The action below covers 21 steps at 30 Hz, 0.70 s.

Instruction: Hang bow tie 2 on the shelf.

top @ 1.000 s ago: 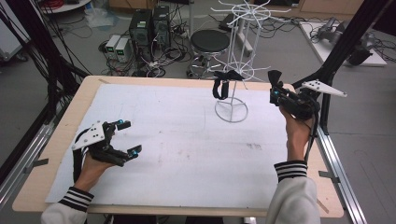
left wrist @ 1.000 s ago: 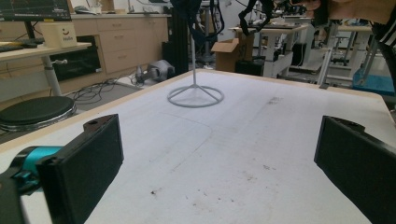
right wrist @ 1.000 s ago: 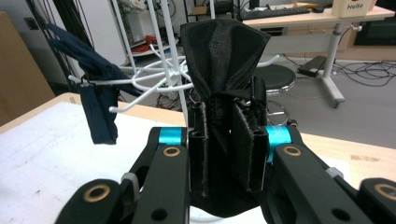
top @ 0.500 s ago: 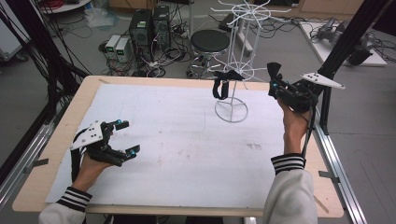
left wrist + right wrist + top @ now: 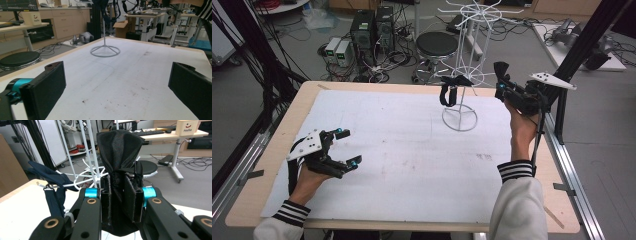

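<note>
A white wire rack point(image 5: 461, 55) stands on the table at the back, right of centre. A dark blue strap-like item point(image 5: 448, 93) hangs from one of its lower arms. My right gripper point(image 5: 502, 86) is held in the air just right of the rack, shut on a black cloth point(image 5: 500, 70). In the right gripper view the black cloth point(image 5: 120, 150) bunches between the pads and sticks up above them, with the rack point(image 5: 91, 150) and the blue item point(image 5: 53, 192) close behind. My left gripper point(image 5: 349, 147) rests low at the table's left, open with nothing between its jaws point(image 5: 115, 85).
The table point(image 5: 272, 150) carries a white mat point(image 5: 402, 150) with a few smudges. A black frame post point(image 5: 584, 45) rises at the right edge beside my right hand. Beyond the far edge are a round stool point(image 5: 437, 44) and computer boxes on the floor.
My right gripper has risen a little and drifted slightly left toward the rack, still holding the black cloth. The left gripper has stayed put.
</note>
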Tool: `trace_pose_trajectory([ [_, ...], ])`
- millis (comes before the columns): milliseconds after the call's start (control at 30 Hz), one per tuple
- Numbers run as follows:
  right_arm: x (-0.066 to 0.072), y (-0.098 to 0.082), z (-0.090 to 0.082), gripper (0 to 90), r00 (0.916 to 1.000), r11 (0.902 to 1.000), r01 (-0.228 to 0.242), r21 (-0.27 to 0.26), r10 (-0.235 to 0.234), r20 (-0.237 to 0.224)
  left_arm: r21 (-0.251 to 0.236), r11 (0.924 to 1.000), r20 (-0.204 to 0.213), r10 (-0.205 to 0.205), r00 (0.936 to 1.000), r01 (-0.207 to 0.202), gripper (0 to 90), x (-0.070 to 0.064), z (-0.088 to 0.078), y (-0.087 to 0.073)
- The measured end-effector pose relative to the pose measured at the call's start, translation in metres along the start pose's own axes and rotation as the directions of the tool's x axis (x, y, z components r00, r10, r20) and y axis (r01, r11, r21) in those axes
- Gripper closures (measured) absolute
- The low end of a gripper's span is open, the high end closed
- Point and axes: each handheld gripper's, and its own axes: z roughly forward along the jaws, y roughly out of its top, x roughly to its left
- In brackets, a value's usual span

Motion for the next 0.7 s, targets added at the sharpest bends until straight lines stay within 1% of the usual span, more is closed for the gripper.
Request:
trace_pose_trajectory([
  [100, 0.002, 0.002, 0.002, 76.8, 1.0, 1.0, 0.005, -0.006, -0.005, 0.0, -0.001, 1.0, 0.001, -0.002, 1.0, 0.002, 1.8, 0.0, 0.0, 0.0],
  [233, 0.004, 0.002, 0.006, 76.8, 1.0, 1.0, 0.004, -0.002, -0.004, -0.008, -0.003, 1.0, 0.002, -0.002, 1.0, 0.002, 1.8, 0.0, 0.0, 0.0],
  [300, 0.005, 0.001, 0.008, 76.7, 0.9999, 1.0, -0.002, 0.0, 0.002, -0.011, -0.002, 1.0, 0.002, -0.003, 1.0, 0.003, 1.7, 0.0, 0.0, 0.0],
  [700, 0.013, -0.002, 0.023, 76.6, 0.999, 0.9999, -0.01, 0.009, 0.01, -0.043, 0.0, 1.0, 0.006, -0.003, 1.0, 0.003, 1.8, 0.0, 0.0, 0.0],
])
